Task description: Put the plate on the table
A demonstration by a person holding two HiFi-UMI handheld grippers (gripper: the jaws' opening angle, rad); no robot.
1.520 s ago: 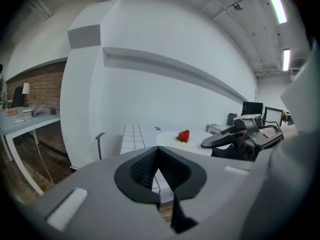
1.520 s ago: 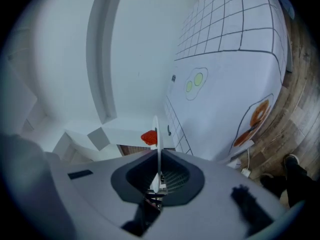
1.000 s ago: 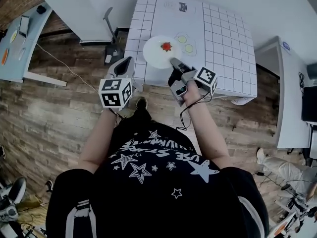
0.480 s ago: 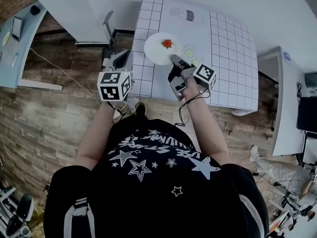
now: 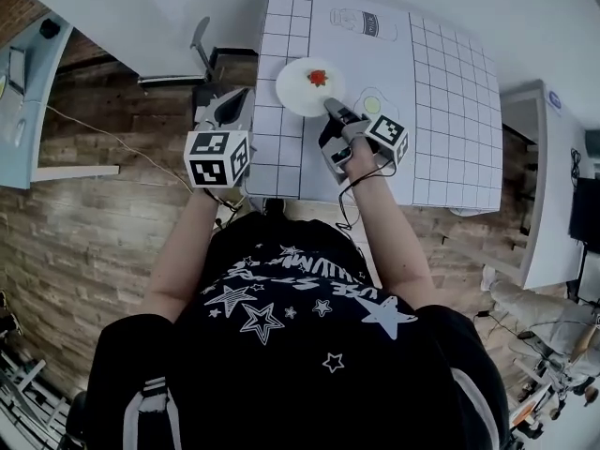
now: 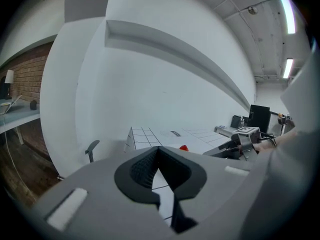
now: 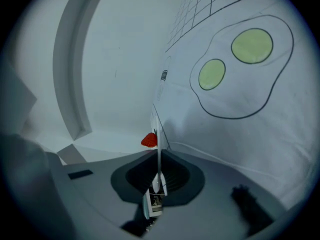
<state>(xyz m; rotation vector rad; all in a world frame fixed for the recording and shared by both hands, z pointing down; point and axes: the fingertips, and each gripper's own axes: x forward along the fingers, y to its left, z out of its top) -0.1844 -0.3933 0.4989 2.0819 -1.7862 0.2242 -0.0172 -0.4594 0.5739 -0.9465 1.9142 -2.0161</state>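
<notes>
A round white plate (image 5: 302, 92) with a red strawberry (image 5: 318, 78) on it hangs low over the near left part of the white grid-printed table (image 5: 441, 111). My right gripper (image 5: 330, 107) is shut on the plate's near rim. In the right gripper view the plate (image 7: 158, 149) runs edge-on between the pads, with the strawberry (image 7: 149, 140) just beyond. Whether the plate touches the table I cannot tell. My left gripper (image 5: 234, 101) hovers at the table's left edge, its jaws (image 6: 159, 156) shut and empty. From there I see the strawberry (image 6: 184, 147).
A fried-egg drawing (image 5: 373, 101) is printed on the tabletop just right of the plate, and a bottle drawing (image 5: 366, 24) farther back. A white wall stands behind the table. Another desk (image 5: 23, 82) stands far left on the wooden floor, and a white cabinet (image 5: 553, 157) on the right.
The person has drawn nearer to the table. The left gripper has come up beside the table's left edge. The right gripper still holds the plate over the same spot.
</notes>
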